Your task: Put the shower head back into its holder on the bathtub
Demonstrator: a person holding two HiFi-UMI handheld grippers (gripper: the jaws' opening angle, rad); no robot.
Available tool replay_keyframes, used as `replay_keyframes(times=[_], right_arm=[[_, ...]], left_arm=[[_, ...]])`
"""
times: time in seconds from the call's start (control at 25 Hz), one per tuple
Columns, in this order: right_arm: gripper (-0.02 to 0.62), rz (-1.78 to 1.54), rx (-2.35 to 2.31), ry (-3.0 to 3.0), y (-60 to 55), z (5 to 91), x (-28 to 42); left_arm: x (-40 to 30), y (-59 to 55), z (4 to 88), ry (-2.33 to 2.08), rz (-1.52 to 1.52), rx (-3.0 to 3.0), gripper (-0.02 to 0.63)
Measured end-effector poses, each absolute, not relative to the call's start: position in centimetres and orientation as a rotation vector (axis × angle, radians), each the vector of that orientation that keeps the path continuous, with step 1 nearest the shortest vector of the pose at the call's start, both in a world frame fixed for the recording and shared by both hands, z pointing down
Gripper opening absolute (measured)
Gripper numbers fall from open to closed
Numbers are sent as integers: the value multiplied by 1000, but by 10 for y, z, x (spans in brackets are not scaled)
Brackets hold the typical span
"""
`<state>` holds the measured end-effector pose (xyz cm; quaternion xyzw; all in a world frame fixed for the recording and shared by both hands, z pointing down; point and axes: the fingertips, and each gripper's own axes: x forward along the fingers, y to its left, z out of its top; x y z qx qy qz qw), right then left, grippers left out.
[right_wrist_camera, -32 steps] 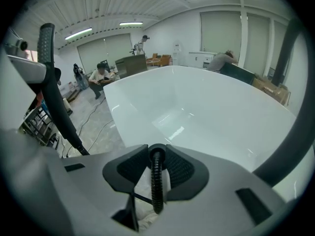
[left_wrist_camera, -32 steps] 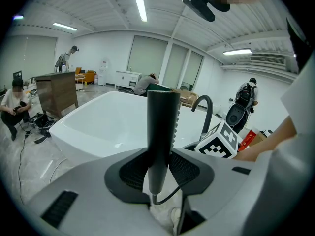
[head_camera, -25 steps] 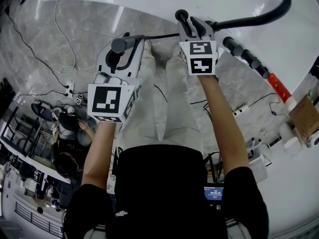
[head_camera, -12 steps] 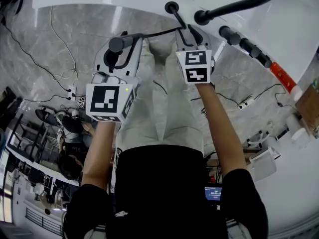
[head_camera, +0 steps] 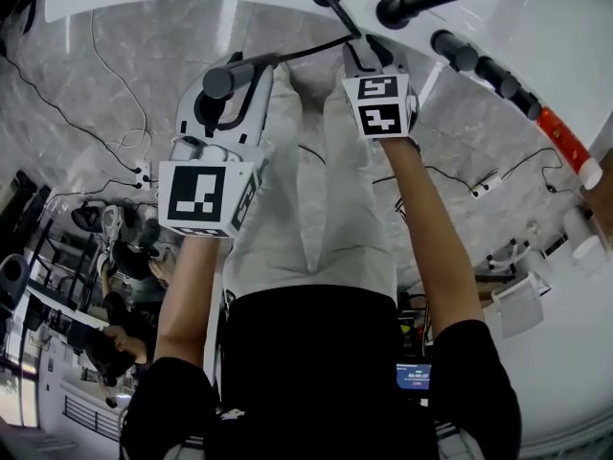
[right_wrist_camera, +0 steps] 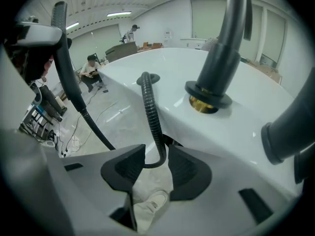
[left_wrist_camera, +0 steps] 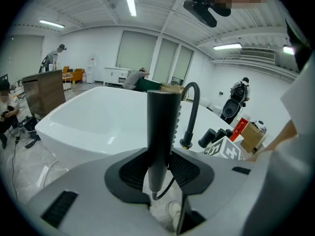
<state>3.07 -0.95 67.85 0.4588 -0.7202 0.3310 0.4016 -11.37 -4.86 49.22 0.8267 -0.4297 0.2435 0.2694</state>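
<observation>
The left gripper (left_wrist_camera: 160,168) pinches the matte black cylindrical shower head (left_wrist_camera: 163,127) near its lower end, holding it upright and clear of the white bathtub (left_wrist_camera: 93,122). Its black ribbed hose (right_wrist_camera: 151,112) passes loosely between the spread jaws of the right gripper (right_wrist_camera: 156,163) (probably to steer the slack). The hose rises to the black ring holder (right_wrist_camera: 146,77) on the tub rim, where the head is not yet seated.

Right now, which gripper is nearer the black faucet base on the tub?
Right. The right gripper sits close by the faucet base; the left gripper, gripping the shower head, is farther left.
</observation>
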Motion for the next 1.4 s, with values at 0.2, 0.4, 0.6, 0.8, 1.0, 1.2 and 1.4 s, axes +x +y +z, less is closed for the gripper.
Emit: replay_keyframes(times=[0.2,0.4,0.6,0.8,1.0,1.2,1.4], right_arm=[[153,875,1146,-1782,-6,707,30],[155,893,1137,-1756,-3,730,28],[155,902,1146,-1743,-5,747,32],[124,884,1152,-1732,-7,752,34],[74,862,1155,-1729,-6,749,36],[72,883,1142,-1748,-2,741,37],[71,873,1130,-1756,6,728,40]], left_arm=[[-114,-50,495,-1152,660,2224,144],[-118,-48,500,-1146,667,2225,143],[-120,-45,509,-1138,680,2218,143],[-119,-45,513,-1133,678,2218,143],[-114,-47,512,-1133,674,2219,143],[-110,-49,506,-1129,659,2233,143],[-111,-49,498,-1145,655,2228,143]])
